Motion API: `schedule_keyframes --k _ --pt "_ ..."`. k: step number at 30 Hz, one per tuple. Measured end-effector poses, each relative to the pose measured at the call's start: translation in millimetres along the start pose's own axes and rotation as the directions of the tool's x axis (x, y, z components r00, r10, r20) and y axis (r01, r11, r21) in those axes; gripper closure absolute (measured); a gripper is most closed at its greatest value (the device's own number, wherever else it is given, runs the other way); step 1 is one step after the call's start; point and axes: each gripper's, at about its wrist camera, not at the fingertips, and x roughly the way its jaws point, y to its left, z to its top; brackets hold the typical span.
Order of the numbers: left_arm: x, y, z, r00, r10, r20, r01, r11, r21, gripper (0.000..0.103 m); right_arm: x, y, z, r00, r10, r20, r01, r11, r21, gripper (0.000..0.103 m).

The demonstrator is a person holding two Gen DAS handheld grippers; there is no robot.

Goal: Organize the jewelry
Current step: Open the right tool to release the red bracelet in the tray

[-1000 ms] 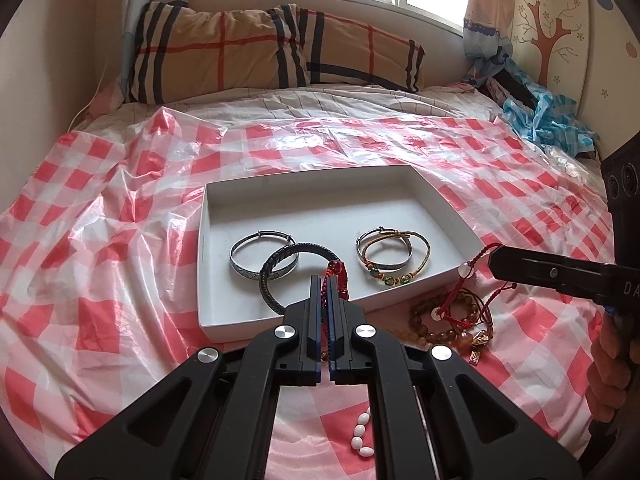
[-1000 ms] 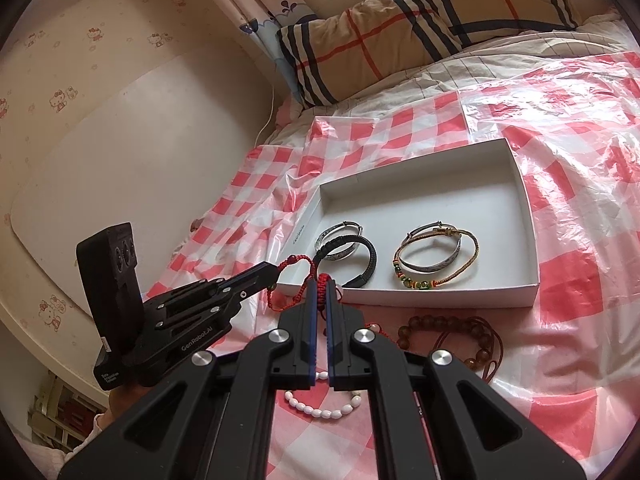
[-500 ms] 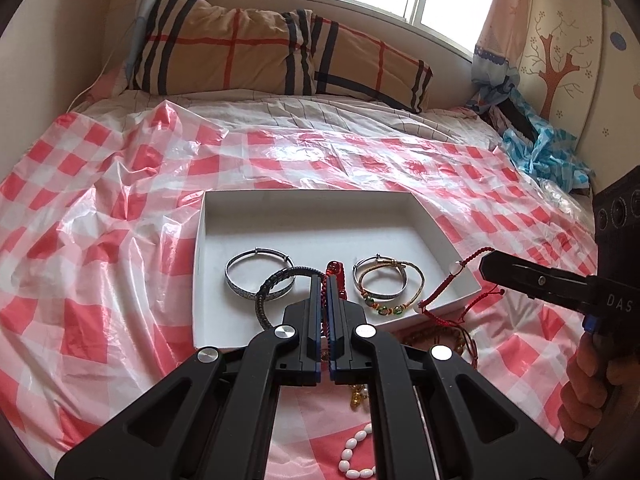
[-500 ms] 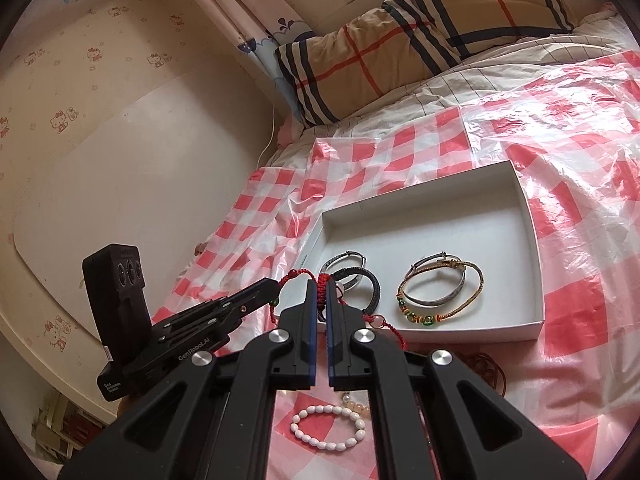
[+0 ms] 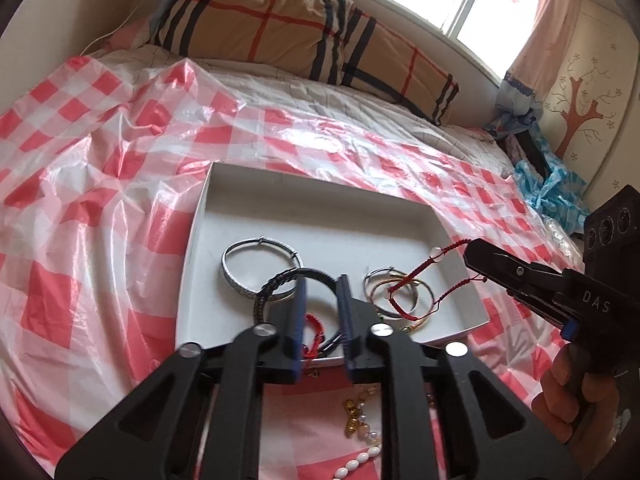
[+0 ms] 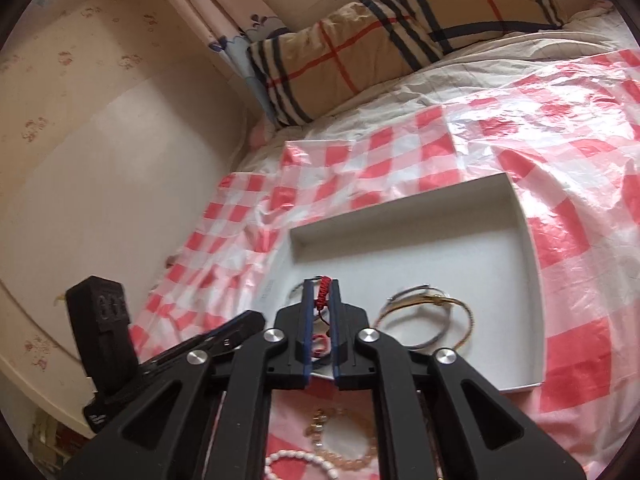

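A white shallow box lies on the checked bed sheet and holds a silver bangle, a black braided bracelet and a silver and gold pair. My left gripper is open over the box's near edge, with one end of the red cord bracelet lying loose between its fingers. My right gripper has its jaws slightly parted with the red cord's knotted end between them; in the left wrist view the cord hangs from its tip over the box.
A white bead bracelet and gold and pearl bracelets lie on the sheet in front of the box. A plaid pillow lies at the bed's head. A blue plastic bag lies at the right.
My left gripper has opened and let go of the red cord bracelet. Both grippers moved forward over the box, and the cord now hangs from the right gripper above the bangles.
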Motion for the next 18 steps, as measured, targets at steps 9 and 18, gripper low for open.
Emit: schedule_keyframes --k 9,18 --pt "-1.4 19.7 -4.1 0.998 0.058 -0.012 -0.059 0.994 -0.092 0.048 -7.8 -39.5 -2.2 0.988 -0.155 -0.020 0.156 0.984 0.090 0.060" --pt "-17.4 35.2 -7.4 0.990 0.141 -0.004 -0.140 0.982 -0.125 0.036 -5.0 -33.8 -5.6 0.983 -0.177 -0.055 0.180 0.981 0.068 0.048"
